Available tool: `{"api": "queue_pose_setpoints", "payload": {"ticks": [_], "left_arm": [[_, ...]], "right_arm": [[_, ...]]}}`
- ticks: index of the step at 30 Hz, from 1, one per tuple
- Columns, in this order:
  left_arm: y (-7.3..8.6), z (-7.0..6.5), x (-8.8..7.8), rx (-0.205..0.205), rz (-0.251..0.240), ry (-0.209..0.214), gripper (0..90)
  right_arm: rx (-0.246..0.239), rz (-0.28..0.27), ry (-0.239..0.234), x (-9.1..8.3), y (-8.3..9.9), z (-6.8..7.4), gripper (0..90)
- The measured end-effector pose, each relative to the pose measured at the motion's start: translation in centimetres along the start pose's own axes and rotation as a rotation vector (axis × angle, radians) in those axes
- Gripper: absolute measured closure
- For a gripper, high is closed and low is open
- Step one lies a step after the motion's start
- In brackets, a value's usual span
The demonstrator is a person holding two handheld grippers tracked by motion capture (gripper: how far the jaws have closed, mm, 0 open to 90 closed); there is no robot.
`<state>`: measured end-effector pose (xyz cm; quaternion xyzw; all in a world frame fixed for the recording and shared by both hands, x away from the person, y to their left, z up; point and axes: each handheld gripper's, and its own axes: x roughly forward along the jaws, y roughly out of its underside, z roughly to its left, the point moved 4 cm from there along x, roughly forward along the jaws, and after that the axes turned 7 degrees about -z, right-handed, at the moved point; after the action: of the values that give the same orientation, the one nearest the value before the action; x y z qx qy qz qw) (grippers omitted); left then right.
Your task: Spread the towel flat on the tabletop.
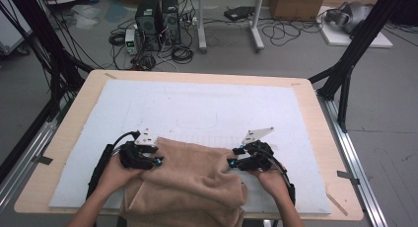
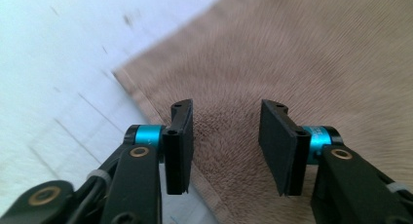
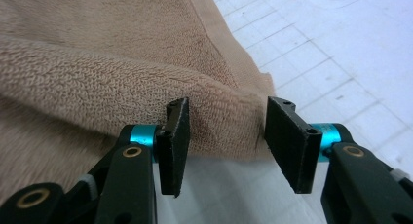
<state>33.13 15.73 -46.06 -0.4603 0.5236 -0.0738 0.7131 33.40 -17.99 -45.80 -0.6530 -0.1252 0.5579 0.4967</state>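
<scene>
A tan terry towel (image 1: 190, 180), nubbly and rumpled, lies bunched at the near edge of the white foam-covered surface (image 1: 207, 108). Left gripper (image 2: 226, 146) hangs partly spread over its hemmed corner, gripping nothing. Right gripper (image 3: 226, 146) is likewise released, a thick towel fold bulging between its jaws.

No legible text, label, brand, number or sign anywhere in these views.

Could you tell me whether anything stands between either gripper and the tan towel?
Nothing visible does. The left gripper has open jaws right over the towel beside its hem, and the right gripper straddles a raised fold at its corner.
</scene>
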Motion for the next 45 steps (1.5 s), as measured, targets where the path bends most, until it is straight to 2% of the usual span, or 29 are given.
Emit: {"api": "queue_pose_setpoints", "payload": {"ticks": [1,3,5,8,12,15,17,18,19,20,22,23,24,25,26,28,29,31,33,35,37,40,42,45], "left_arm": [[0.0,0.0,0.1,-0.005,-0.004,0.007,67.6],[-0.1,-0.3,0.1,0.011,-0.002,0.005,78.8],[-0.3,-0.6,0.2,0.031,0.009,-0.009,84.0],[-0.7,-0.8,0.1,0.037,0.0,-0.033,85.6],[-2.4,-1.6,-0.7,0.041,-0.094,-0.036,86.0],[-3.8,-2.1,-1.2,0.049,-0.148,-0.036,86.1],[-4.3,-2.1,-1.3,0.057,-0.157,-0.042,86.1],[-4.5,-1.8,-1.4,0.065,-0.157,-0.057,86.1],[-4.5,-1.5,-1.4,0.052,-0.16,-0.068,86.1],[-4.2,-1.0,-1.5,0.045,-0.154,-0.091,86.1],[-3.6,-0.1,-1.7,0.033,-0.136,-0.121,86.1],[-3.1,0.4,-1.8,0.01,-0.129,-0.139,86.1],[-2.7,1.1,-1.9,0.0,-0.114,-0.156,86.1],[-2.2,1.7,-2.2,-0.012,-0.103,-0.168,86.1],[-1.6,2.3,-2.4,-0.034,-0.102,-0.18,86.1],[-0.9,3.1,-2.6,-0.059,-0.095,-0.191,86.0],[-0.6,3.3,-2.6,-0.07,-0.091,-0.187,86.0],[-0.3,3.5,-2.4,-0.081,-0.082,-0.182,85.4],[0.0,3.4,-2.1,-0.08,-0.071,-0.184,83.2],[0.3,3.5,-1.6,-0.093,-0.047,-0.185,75.5],[0.7,3.6,-1.3,-0.107,-0.023,-0.175,72.2],[1.1,3.7,-1.0,-0.108,-0.007,-0.169,72.7],[1.2,3.7,-1.0,-0.123,-0.021,-0.161,74.6],[1.3,3.7,-0.9,-0.12,-0.029,-0.152,78.8]], "right_arm": [[-0.007,0.006,0.002,0.3,0.0,0.1,58.2],[-0.033,0.025,-0.005,0.8,-0.1,0.2,76.0],[-0.044,0.033,-0.023,1.0,-0.3,0.2,82.3],[-0.038,0.023,-0.036,0.4,-0.7,0.1,83.6],[-0.064,0.016,-0.028,-2.0,-1.7,0.6,83.6],[-0.087,0.026,0.005,-4.3,-3.0,0.8,83.1],[-0.092,0.023,0.034,-5.8,-4.1,0.6,81.6],[-0.094,0.022,0.043,-6.0,-4.3,0.5,81.1],[-0.1,0.014,0.063,-6.4,-4.9,0.3,80.8],[-0.109,0.006,0.07,-6.3,-5.4,0.2,79.8],[-0.105,-0.018,0.083,-5.1,-6.4,-0.2,78.4],[-0.106,-0.023,0.083,-4.4,-6.7,-0.3,76.5],[-0.1,-0.029,0.088,-3.4,-6.9,-0.5,70.1],[-0.088,-0.031,0.103,-2.4,-7.1,-0.8,64.7],[-0.071,-0.033,0.096,-1.6,-7.1,-0.9,64.7],[-0.082,-0.011,0.11,-0.4,-6.8,-1.1,63.6],[-0.088,-0.014,0.106,-0.1,-6.4,-1.1,63.6],[-0.063,-0.013,0.077,0.4,-5.7,-1.2,62.0],[-0.059,0.027,0.062,1.4,-4.6,-1.4,60.0],[-0.053,0.05,0.08,2.1,-3.7,-1.9,57.8],[-0.017,0.053,0.093,2.2,-3.1,-2.5,57.4],[-0.002,-0.015,0.13,1.1,-2.7,-3.0,60.4],[0.033,-0.033,0.113,0.8,-2.6,-3.3,57.6],[0.011,0.009,0.084,2.0,-2.3,-2.9,53.7]]}}
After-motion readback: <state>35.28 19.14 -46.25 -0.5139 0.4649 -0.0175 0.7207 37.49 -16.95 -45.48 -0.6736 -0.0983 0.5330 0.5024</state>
